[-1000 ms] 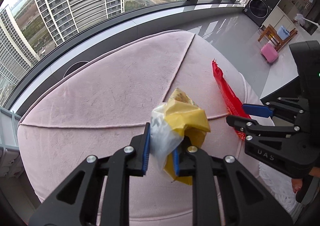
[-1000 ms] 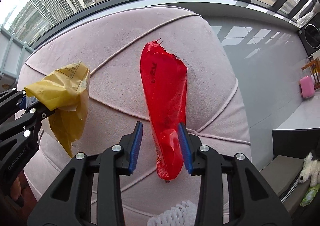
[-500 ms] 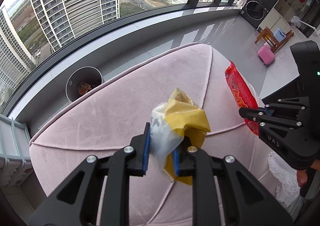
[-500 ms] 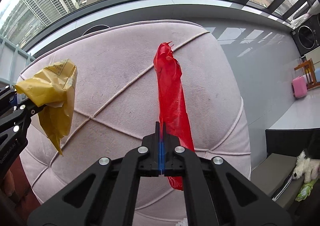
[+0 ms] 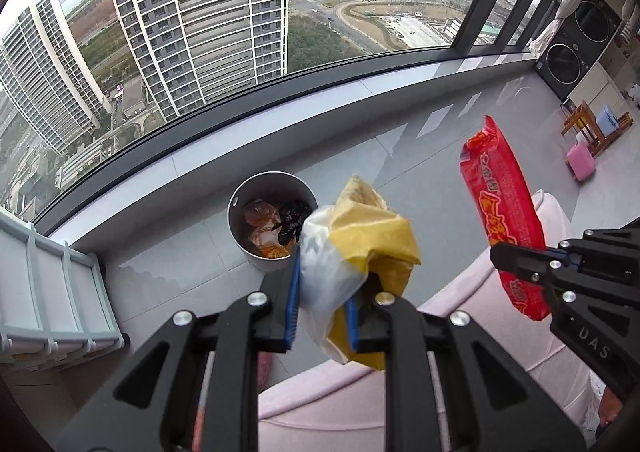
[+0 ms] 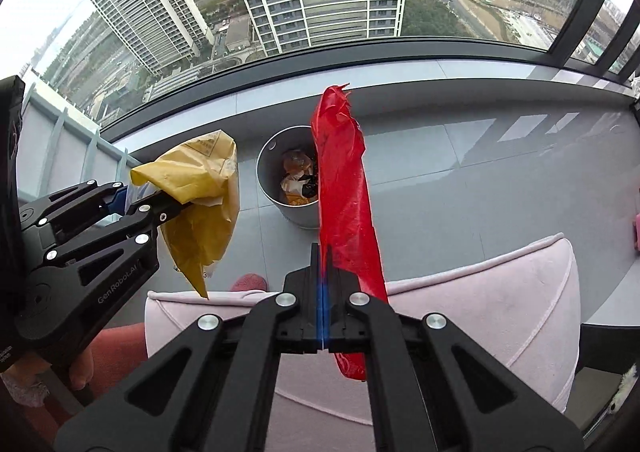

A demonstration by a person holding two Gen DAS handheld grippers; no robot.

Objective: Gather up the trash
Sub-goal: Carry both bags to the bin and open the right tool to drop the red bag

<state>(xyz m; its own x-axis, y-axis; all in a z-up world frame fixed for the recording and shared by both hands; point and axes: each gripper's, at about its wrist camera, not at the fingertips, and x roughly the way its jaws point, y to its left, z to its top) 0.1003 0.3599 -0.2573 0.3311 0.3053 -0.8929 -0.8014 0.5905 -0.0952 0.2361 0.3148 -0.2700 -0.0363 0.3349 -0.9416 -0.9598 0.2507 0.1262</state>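
Note:
My left gripper [image 5: 322,302] is shut on a crumpled yellow and white wrapper [image 5: 360,252], held in the air over the front edge of the pink pouf; the gripper [image 6: 132,198] and its wrapper [image 6: 200,204] also show at the left of the right wrist view. My right gripper [image 6: 322,284] is shut on a long red snack wrapper [image 6: 344,204], which stands upright; the wrapper shows at the right of the left wrist view [image 5: 500,208]. A round grey trash bin [image 5: 272,228] with several wrappers inside stands on the floor beyond both grippers [image 6: 290,180].
The pink pouf [image 6: 500,292] lies below and near both grippers. A pale blue slatted rack [image 5: 48,284] stands at the left by the window ledge [image 5: 280,108]. A pink stool [image 5: 580,164] and wooden furniture stand far right on the grey tiled floor [image 6: 480,172].
Both grippers have lifted their wrappers off the pouf and moved forward toward the window, bringing the trash bin fully into view. The right gripper shut on the red wrapper one second ago.

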